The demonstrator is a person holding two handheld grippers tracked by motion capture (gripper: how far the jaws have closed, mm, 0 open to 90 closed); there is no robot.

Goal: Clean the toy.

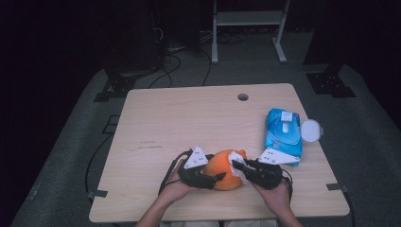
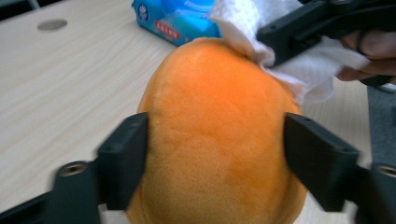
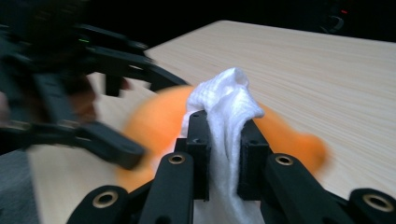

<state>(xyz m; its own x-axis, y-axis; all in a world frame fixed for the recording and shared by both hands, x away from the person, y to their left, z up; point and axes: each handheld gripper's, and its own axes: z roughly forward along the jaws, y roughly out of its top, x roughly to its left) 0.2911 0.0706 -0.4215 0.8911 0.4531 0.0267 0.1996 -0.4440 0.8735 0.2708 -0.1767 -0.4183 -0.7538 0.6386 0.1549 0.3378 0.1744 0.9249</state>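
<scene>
High view is showing the table (image 1: pixel 156 123), where near its front edge the left gripper (image 1: pixel 208 178) is clamping the orange plush toy (image 1: pixel 223 168). The right gripper (image 3: pixel 223 140), clamped on a white wipe (image 3: pixel 228 116), is pressing it against the toy's top. The wiping seems to be underway, and most of the toy's surface probably remains to be cleaned.

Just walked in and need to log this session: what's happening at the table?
A person is wiping an orange plush toy at the near edge of the table. The left gripper clamps the toy on both sides, while the right gripper is shut on a white wipe pressed against the toy's top. A blue pack of wipes lies to the right, lid open.
</scene>
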